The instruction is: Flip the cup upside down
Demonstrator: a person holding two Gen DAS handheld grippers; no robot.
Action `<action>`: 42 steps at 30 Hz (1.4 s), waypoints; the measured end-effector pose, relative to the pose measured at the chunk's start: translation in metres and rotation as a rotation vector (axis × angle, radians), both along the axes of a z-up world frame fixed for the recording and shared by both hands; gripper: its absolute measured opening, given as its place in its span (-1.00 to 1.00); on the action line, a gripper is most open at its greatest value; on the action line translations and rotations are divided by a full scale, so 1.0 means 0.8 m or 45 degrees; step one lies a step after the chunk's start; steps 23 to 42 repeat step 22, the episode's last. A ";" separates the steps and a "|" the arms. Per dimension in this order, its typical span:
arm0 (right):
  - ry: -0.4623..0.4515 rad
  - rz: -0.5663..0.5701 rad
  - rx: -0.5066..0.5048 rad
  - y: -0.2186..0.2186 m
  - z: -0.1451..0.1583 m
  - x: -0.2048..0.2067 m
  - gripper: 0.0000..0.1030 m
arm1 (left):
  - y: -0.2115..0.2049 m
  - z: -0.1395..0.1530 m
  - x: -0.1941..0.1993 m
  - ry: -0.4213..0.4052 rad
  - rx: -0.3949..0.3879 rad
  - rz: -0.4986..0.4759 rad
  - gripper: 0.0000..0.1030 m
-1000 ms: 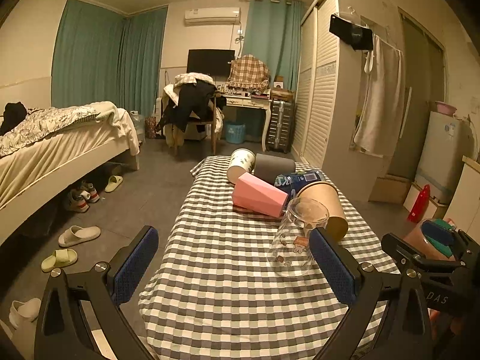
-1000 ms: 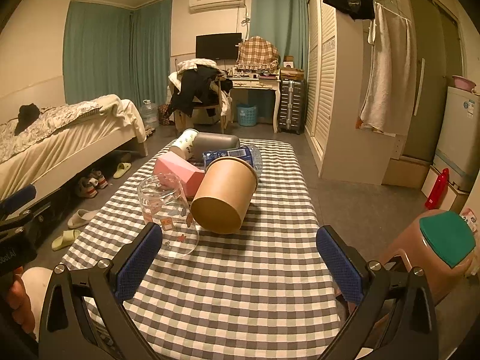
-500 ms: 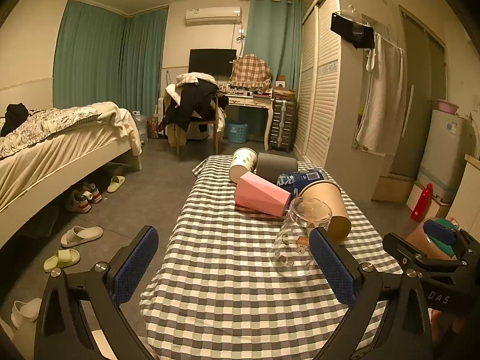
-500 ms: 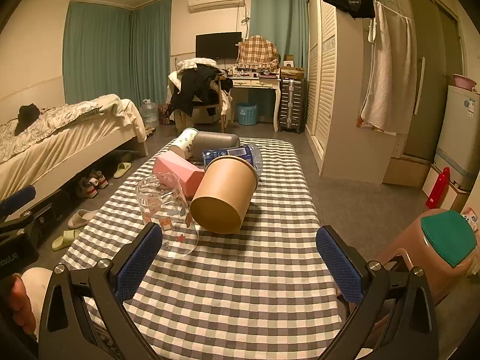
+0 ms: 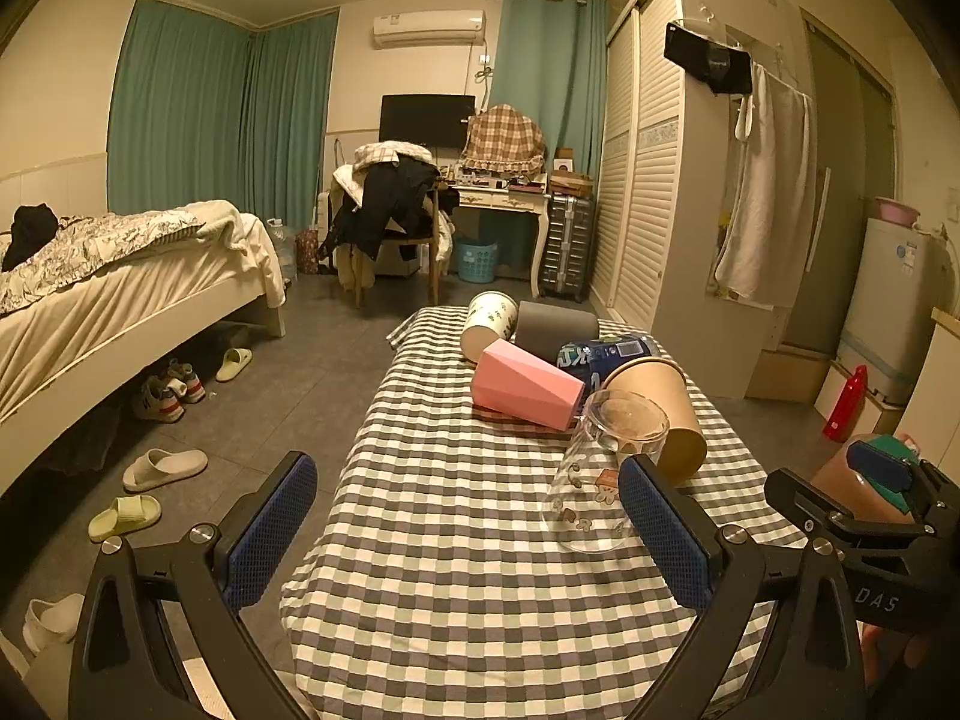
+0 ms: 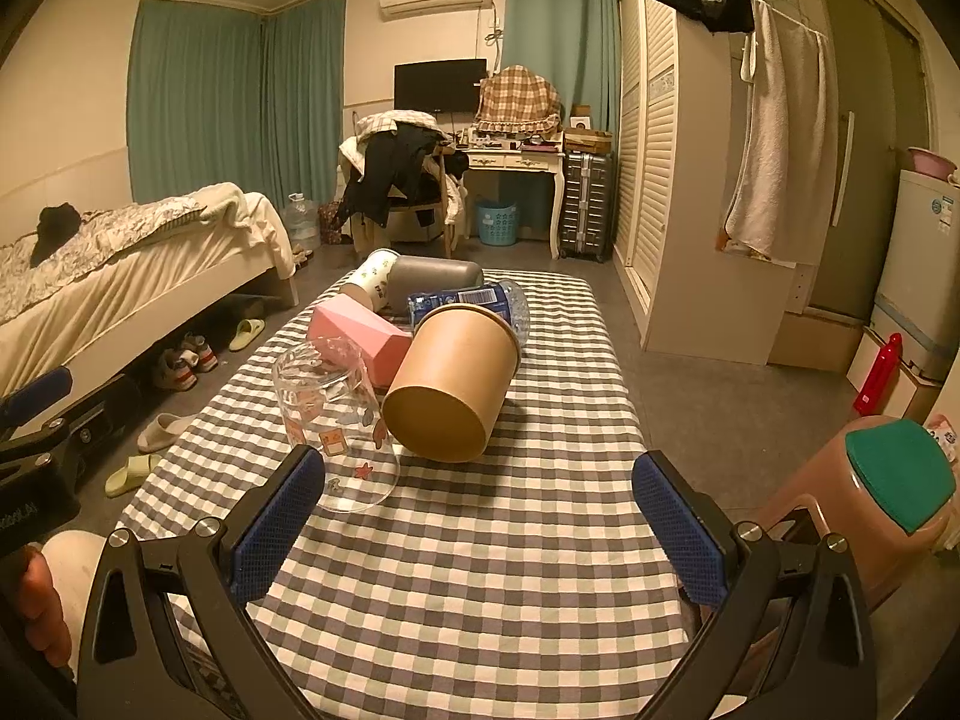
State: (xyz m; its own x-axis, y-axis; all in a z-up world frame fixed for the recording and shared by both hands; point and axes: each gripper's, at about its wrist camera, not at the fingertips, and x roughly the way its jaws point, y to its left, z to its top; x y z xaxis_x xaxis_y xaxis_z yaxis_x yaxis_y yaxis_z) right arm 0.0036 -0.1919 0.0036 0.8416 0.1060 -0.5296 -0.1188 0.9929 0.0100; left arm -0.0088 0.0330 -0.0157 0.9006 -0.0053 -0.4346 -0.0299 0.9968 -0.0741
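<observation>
Several cups lie on their sides on a checked table (image 5: 456, 546): a clear glass cup with cartoon prints (image 5: 603, 474) (image 6: 336, 420), a brown paper cup (image 5: 663, 408) (image 6: 450, 384), a pink faceted cup (image 5: 525, 387) (image 6: 363, 336), a grey cup (image 5: 555, 327) (image 6: 435, 285) and a white printed cup (image 5: 489, 318) (image 6: 372, 276). My left gripper (image 5: 468, 534) is open and empty, its right pad beside the glass cup. My right gripper (image 6: 480, 528) is open and empty, near the table's front, its left pad just before the glass cup.
A blue-labelled plastic bottle (image 5: 606, 354) (image 6: 474, 303) lies behind the brown cup. A brown stool with a green top (image 6: 882, 492) stands right of the table. A bed (image 5: 120, 276) and slippers (image 5: 165, 468) are on the left.
Both grippers have crept slightly forward toward the cups. The cups have not moved and both grippers stay open.
</observation>
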 end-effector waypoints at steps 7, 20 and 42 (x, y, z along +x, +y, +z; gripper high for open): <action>-0.001 0.005 -0.002 0.003 0.000 -0.001 0.99 | 0.000 0.000 0.001 0.000 0.002 0.003 1.00; 0.016 0.004 -0.005 0.005 -0.002 0.002 0.99 | 0.006 -0.006 0.003 0.011 -0.015 0.007 1.00; 0.019 0.005 -0.003 0.005 -0.003 0.003 0.99 | 0.005 -0.006 0.003 0.014 -0.015 0.009 1.00</action>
